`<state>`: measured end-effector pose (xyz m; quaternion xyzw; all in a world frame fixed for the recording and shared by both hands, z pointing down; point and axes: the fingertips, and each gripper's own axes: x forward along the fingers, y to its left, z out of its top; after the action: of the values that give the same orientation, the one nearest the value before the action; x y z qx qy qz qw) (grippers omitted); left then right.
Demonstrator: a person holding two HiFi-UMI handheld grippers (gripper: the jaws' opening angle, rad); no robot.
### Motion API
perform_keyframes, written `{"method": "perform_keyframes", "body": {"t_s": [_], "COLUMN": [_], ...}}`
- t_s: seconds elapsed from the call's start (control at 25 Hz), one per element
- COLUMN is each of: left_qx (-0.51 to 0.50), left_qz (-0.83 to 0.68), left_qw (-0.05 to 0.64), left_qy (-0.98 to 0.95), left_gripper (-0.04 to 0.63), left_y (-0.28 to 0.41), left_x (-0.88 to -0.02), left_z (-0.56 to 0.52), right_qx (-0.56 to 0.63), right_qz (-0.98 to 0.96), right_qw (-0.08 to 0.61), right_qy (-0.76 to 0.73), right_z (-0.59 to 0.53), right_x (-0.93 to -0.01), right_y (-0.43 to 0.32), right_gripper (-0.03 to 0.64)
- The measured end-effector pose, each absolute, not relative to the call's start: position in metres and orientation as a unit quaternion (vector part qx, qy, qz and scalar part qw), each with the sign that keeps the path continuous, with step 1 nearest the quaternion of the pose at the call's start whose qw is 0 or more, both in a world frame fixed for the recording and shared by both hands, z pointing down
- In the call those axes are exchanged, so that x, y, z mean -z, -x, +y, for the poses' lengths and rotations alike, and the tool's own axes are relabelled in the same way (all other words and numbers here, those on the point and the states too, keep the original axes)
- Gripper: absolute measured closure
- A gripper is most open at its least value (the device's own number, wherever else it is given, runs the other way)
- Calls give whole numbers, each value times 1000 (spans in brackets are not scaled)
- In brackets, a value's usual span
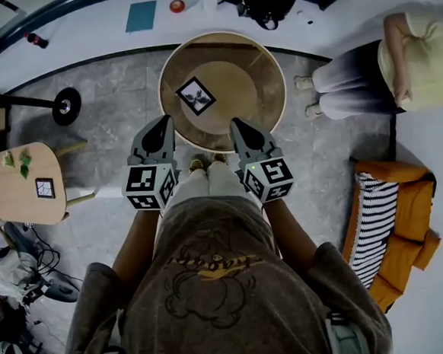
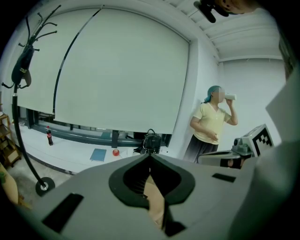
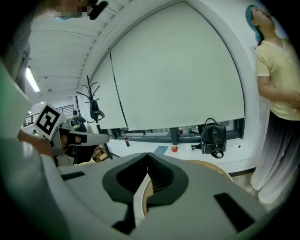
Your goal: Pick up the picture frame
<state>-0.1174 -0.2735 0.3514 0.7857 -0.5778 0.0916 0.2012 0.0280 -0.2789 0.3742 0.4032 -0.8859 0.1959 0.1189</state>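
The picture frame (image 1: 196,96), black-edged with a white mat and a dark leaf print, lies flat on the round wooden table (image 1: 258,105), left of its middle. My left gripper (image 1: 163,128) and right gripper (image 1: 238,127) are side by side at the table's near rim, short of the frame, and neither touches it. Both are shut with nothing in them. In the left gripper view the closed jaws of the left gripper (image 2: 150,158) hide the frame. The right gripper view shows the shut right gripper (image 3: 148,157) and only the table's rim (image 3: 212,166) beyond it.
A person in a yellow top (image 1: 418,54) stands just right of the table. A small wooden side table (image 1: 16,188) is at the left, a coat stand's base (image 1: 67,106) beyond it. An orange seat with a striped cushion (image 1: 389,224) is at the right. A black bag (image 1: 269,1) sits on the ledge behind.
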Motion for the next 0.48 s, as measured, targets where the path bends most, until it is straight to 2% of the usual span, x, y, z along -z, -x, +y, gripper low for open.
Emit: {"method": "perform_keyframes", "body": {"t_s": [0.48], "left_qx": [-101], "left_qz": [-596], "left_qw": [236], "left_qy": [-761], "left_gripper": [577], "left_y": [121], "left_x": [-424], "left_z": [-306], "right_qx": [-207], "right_qz": [-885], "right_qw": [148], "right_qy": [-389], "right_z": [-331], "right_x": [-440], "right_y": [-26], "right_gripper": [600]}}
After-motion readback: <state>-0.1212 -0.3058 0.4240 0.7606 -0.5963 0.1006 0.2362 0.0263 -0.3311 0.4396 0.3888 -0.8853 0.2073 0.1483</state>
